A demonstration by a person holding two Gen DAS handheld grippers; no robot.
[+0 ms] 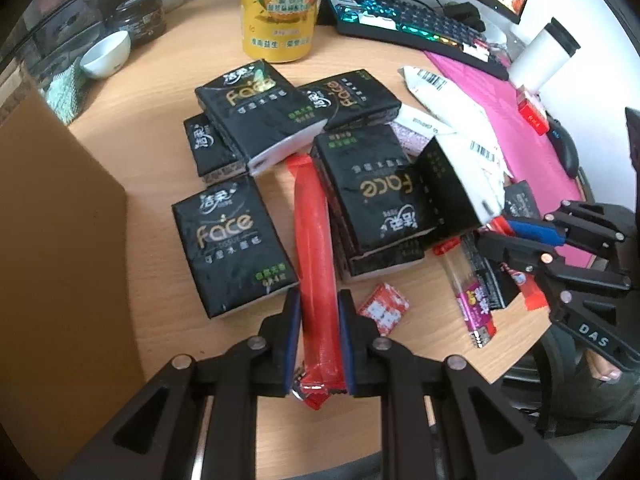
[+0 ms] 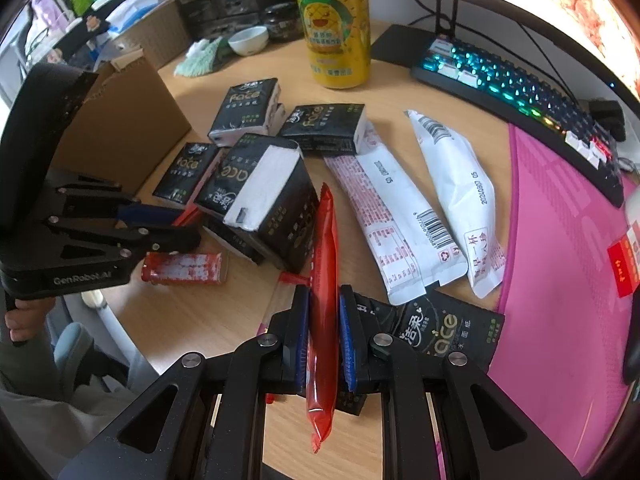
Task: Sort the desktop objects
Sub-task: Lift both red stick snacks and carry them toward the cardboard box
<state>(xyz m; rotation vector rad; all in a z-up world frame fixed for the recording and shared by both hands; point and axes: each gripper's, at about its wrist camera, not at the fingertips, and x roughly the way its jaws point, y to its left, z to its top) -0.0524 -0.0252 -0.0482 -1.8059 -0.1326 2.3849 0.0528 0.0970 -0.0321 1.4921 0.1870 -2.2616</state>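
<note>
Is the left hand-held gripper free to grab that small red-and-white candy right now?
Probably not yet: the left hand-held gripper is shut on a red stick pack. The candy itself lies uncovered beside it.

Bare wooden desk (image 2: 192,320) lies open at 7 o'clock of the black tissue packs (image 1: 256,120), which crowd the centre. A cardboard box (image 1: 60,220) walls off 9 o'clock. The yellow can (image 2: 336,28) stands at 12; keyboard (image 2: 520,96) and pink mat (image 2: 560,280) fill 2 to 4. White sachets (image 2: 440,200) lie between packs and mat.
</note>
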